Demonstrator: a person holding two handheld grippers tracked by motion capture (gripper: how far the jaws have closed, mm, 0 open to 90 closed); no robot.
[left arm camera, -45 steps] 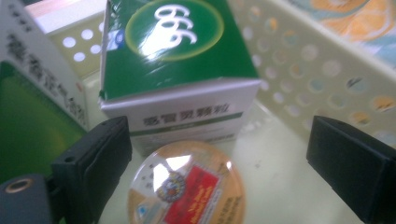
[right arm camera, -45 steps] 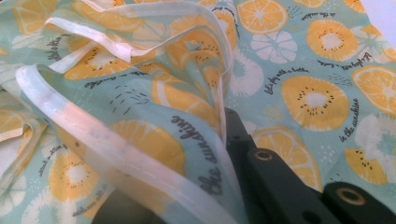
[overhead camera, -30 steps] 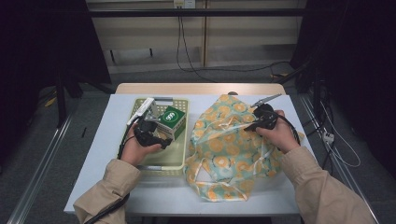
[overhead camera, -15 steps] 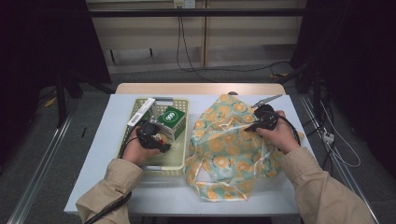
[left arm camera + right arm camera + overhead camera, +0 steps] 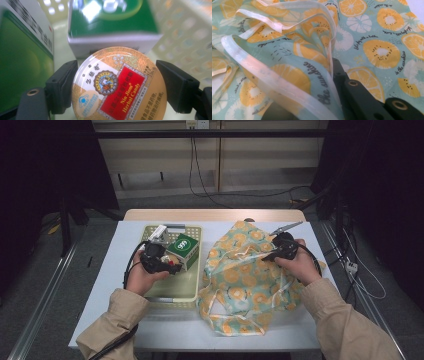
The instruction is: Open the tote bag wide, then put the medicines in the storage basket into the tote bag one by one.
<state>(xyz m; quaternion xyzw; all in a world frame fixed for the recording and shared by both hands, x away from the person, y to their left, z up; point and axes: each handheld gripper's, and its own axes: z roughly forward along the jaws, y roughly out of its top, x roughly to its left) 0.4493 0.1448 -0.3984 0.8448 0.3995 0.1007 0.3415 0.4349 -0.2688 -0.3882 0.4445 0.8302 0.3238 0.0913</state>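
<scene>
Two grippers were in my hands. My left gripper (image 5: 113, 85), jaws just closing, clamped a round candy tin (image 5: 117, 85) inside the basket (image 5: 192, 285) near the desk's left edge. My right gripper (image 5: 274, 254) pinched the fruit-print bag (image 5: 245, 285) shut.

1 candy tin (image 5: 117, 85), 2 green boxes (image 5: 112, 22), 1 basket (image 5: 172, 292), 1 fruit-print bag (image 5: 240, 285).

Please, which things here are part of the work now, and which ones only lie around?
In use:
- round candy tin, between the left gripper jaws
- fruit-print bag, its edge pinched by the right gripper
- yellow basket

Lying about:
- green box in the basket
- cables on the floor
- white table
</scene>
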